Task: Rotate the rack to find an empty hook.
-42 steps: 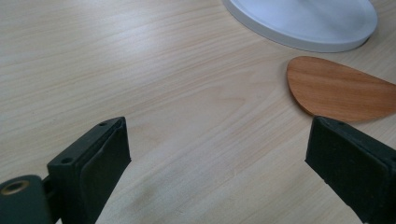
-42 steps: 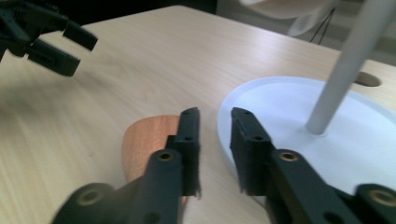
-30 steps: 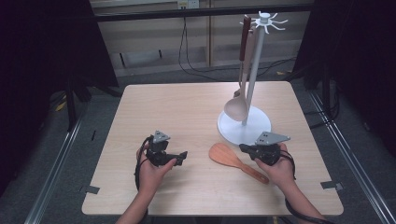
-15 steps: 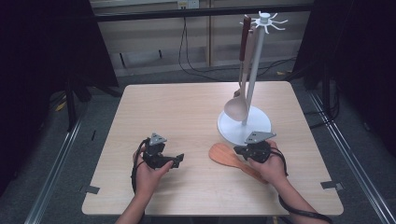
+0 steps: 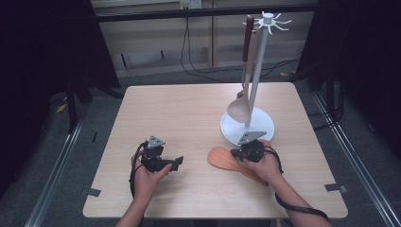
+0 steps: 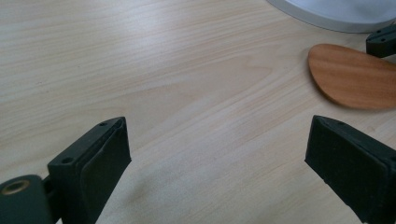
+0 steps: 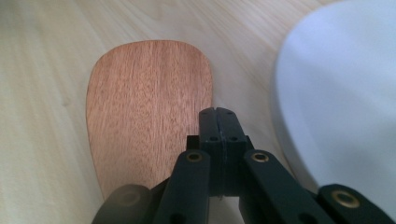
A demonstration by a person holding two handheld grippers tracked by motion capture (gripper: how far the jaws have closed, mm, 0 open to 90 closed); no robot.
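The high view looks forward and down from the near side, taking in the whole table (image 5: 189, 118). Each gripper view sits low and close to the tabletop — the left gripper's facing right toward the wooden spatula (image 6: 355, 77), the right gripper's directly above it; all three views share that spatula and the stand's white base (image 7: 345, 93).

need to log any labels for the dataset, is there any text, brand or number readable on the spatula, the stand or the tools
None: no readable text in any view.
Flat reddish-brown wooden spatula: bare wood grain, no mark.
White metal utensil stand with round base: plain, no label.
Pale wooden ladle hanging on it: no mark.
Black left tool and right tool: no lettering visible.
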